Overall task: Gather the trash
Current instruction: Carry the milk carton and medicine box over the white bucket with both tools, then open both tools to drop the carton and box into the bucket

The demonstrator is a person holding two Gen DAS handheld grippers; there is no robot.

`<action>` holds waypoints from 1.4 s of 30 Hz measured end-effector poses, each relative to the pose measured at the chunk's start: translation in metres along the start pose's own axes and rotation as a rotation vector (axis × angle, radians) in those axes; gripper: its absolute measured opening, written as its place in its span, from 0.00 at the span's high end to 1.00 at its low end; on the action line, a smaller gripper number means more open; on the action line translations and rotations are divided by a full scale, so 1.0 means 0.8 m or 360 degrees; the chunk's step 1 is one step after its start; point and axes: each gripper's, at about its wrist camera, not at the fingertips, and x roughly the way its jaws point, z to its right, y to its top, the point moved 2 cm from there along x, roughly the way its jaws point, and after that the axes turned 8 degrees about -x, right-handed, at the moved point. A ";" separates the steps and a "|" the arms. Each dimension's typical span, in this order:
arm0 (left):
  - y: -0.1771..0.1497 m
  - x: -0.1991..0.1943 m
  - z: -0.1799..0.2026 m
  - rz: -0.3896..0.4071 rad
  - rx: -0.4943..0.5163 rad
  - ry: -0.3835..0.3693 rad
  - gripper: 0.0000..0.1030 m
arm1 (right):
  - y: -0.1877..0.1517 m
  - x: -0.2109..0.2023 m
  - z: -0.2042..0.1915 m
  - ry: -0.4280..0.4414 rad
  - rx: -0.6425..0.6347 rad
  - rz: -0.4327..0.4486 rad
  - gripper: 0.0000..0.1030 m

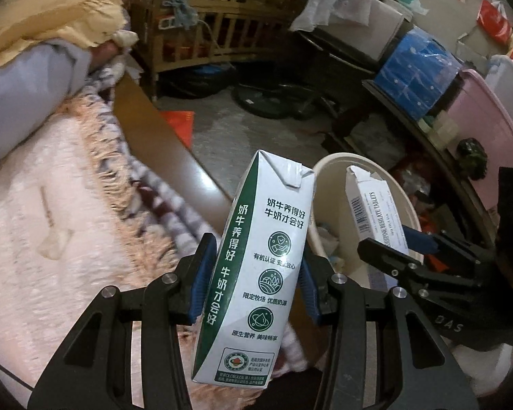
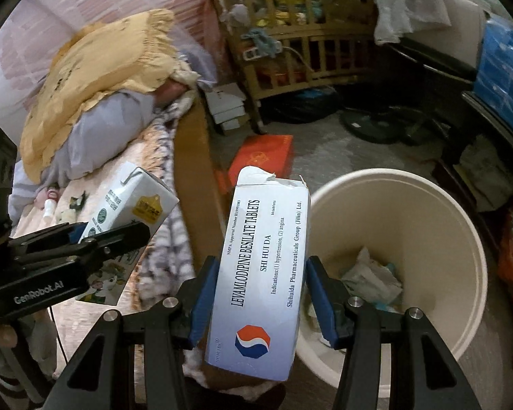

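Left hand-held gripper [image 1: 254,288] grasps milk carton [image 1: 253,270]; right hand-held gripper [image 2: 260,302] grasps tablet box [image 2: 261,273], its base hiding part of the bin [image 2: 427,198] rim beyond.

The white-and-green milk carton [image 1: 256,266] between my left jaws carries Chinese print, "奶牛养得好 牛奶才会好". The white cardboard medicine box [image 2: 263,273] in my right jaws reads "LEVAMLODIPINE BESILATE TABLETS", "SHI HUI DA" and "Shihuida Pharmaceuticals Group (Jilin) Ltd." My black left gripper [image 2: 113,235] is marked "GenRobot.AI", seen from the right wrist.
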 end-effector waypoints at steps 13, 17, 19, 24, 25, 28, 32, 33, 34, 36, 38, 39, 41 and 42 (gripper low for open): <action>0.007 0.035 0.047 -0.0079 0.0028 -0.0106 0.58 | -0.014 0.004 0.054 -0.0050 0.0113 -0.0021 0.51; 0.009 0.044 0.059 -0.0101 0.0020 -0.0141 0.58 | -0.019 0.005 0.069 -0.0068 0.0151 -0.0028 0.51; 0.010 0.048 0.065 -0.0105 0.0021 -0.0147 0.58 | -0.022 0.006 0.077 -0.0082 0.0166 -0.0033 0.51; 0.013 0.061 0.079 -0.0130 0.0010 -0.0192 0.58 | -0.029 0.012 0.097 -0.0101 0.0212 -0.0060 0.51; 0.013 0.063 0.082 -0.0132 0.0006 -0.0201 0.58 | -0.031 0.012 0.100 -0.0104 0.0218 -0.0063 0.51; 0.014 0.070 0.090 -0.0142 0.0002 -0.0236 0.58 | -0.036 0.014 0.110 -0.0114 0.0237 -0.0077 0.51; 0.016 0.078 0.097 -0.0152 -0.0037 -0.0313 0.57 | -0.040 0.017 0.121 -0.0143 0.0276 -0.0088 0.50; 0.017 0.080 0.099 -0.0159 -0.0056 -0.0356 0.55 | -0.041 0.017 0.124 -0.0152 0.0287 -0.0088 0.50; 0.018 0.081 0.099 -0.0164 -0.0066 -0.0375 0.53 | -0.041 0.017 0.127 -0.0168 0.0302 -0.0093 0.49; 0.019 0.080 0.099 -0.0162 -0.0095 -0.0419 0.40 | -0.042 0.017 0.131 -0.0185 0.0324 -0.0103 0.43; 0.020 0.077 0.094 -0.0152 -0.0106 -0.0437 0.39 | -0.043 0.018 0.133 -0.0191 0.0335 -0.0104 0.32; 0.020 0.076 0.092 -0.0152 -0.0104 -0.0430 0.39 | -0.043 0.018 0.132 -0.0188 0.0334 -0.0103 0.32; 0.020 0.071 0.085 -0.0139 -0.0101 -0.0409 0.39 | -0.042 0.018 0.128 -0.0186 0.0325 -0.0104 0.32; 0.021 0.068 0.081 -0.0133 -0.0103 -0.0399 0.39 | -0.040 0.018 0.125 -0.0179 0.0319 -0.0101 0.32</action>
